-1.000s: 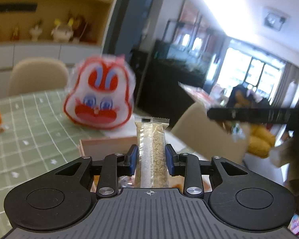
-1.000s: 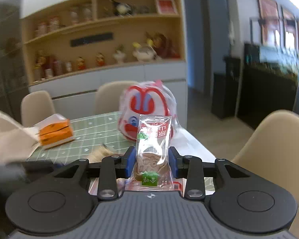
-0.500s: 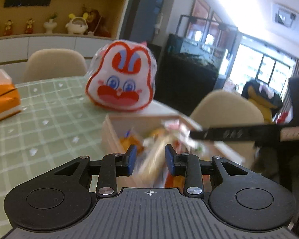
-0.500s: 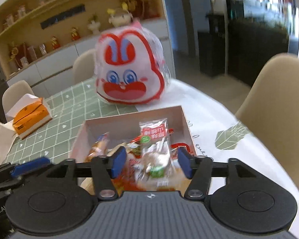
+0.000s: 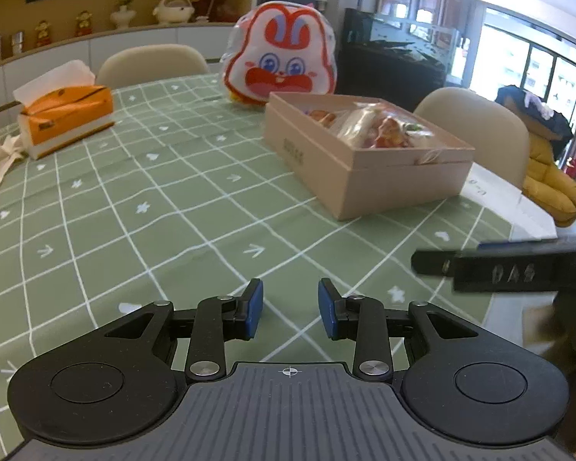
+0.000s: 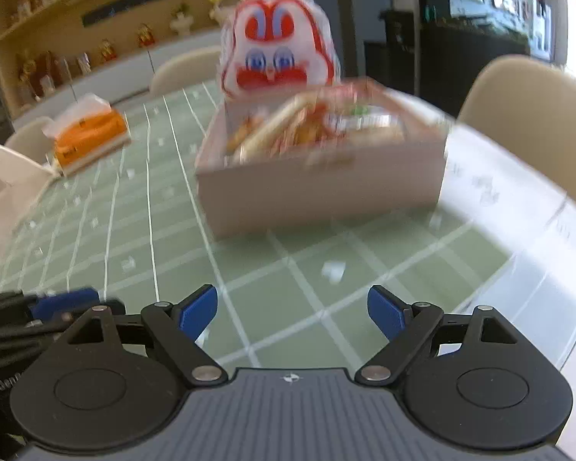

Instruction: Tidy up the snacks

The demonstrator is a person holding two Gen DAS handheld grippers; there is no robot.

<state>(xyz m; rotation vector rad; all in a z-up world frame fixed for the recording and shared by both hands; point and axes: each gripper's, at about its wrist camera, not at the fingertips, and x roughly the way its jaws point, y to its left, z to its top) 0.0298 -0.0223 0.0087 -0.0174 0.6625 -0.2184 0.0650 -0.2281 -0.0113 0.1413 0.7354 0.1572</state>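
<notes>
Left gripper (image 5: 290, 315): empty, jaws narrowly parted; the cereal bar it carried a second ago is gone.
Right gripper (image 6: 292, 313): jaws just opening, wide, nothing between.
Snacks (image 5: 380, 126): inside the box (image 5: 364, 176).
Meaning: both drops look complete.

On the table (image 5: 172, 211), the box (image 5: 349, 176) sits at right with snack packets (image 5: 380, 126) inside. The rabbit bag (image 5: 280, 57) stands just behind it, perhaps touching. A tissue box (image 5: 65, 115) lies far left.
</notes>
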